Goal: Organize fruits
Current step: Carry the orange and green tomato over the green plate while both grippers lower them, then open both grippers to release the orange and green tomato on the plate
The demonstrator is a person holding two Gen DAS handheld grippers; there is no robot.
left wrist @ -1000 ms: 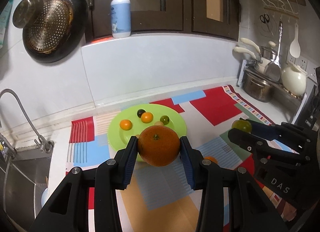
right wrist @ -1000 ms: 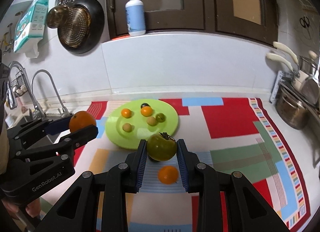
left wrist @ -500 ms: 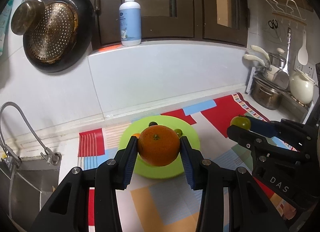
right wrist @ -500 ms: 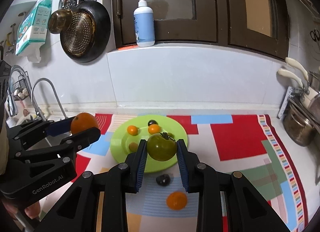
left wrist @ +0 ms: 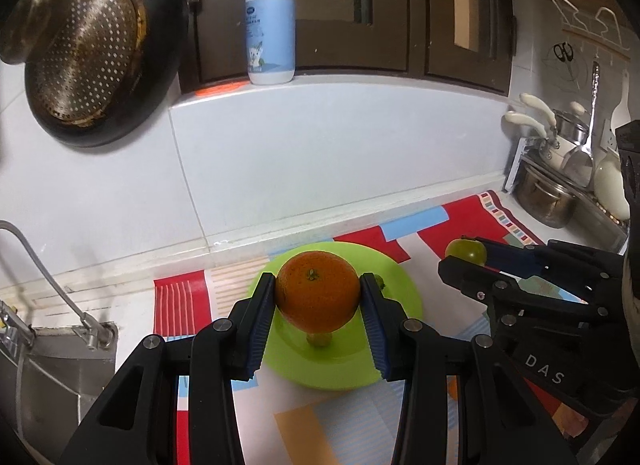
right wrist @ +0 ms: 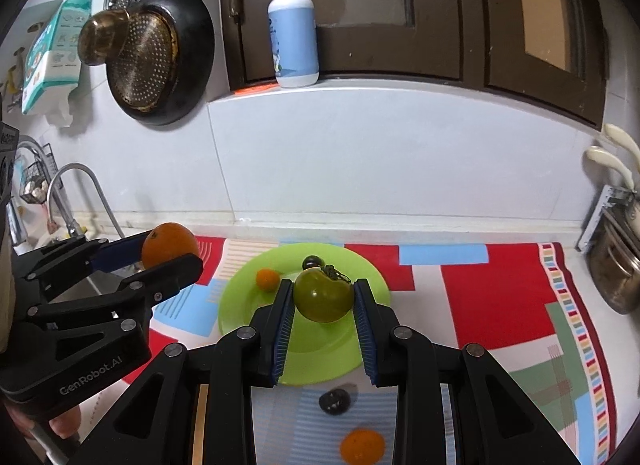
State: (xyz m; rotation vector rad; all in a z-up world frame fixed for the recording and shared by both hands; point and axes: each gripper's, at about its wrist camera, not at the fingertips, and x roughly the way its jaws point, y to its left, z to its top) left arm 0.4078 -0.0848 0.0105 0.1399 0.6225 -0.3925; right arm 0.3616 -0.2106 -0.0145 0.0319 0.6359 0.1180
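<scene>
— Kitchen counter, a patchwork mat (right wrist: 472, 297) spread over it. What are the fingers doing?

— Left gripper (left wrist: 318, 297) is clamped on an orange (left wrist: 318, 291), held above the green plate (left wrist: 396, 297). Right gripper (right wrist: 323, 297) is clenched round a green tomato (right wrist: 323, 295), also over that plate (right wrist: 240, 305).

— And further out?

— A small orange fruit (right wrist: 267, 279) and a dark one (right wrist: 312, 262) lie on the plate. Off it, on the mat, sits a dark lump (right wrist: 335, 400), maybe a plum, then another orange fruit (right wrist: 362, 447).

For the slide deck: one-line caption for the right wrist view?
Right hand-held gripper carries a green tomato above the green plate.
</scene>
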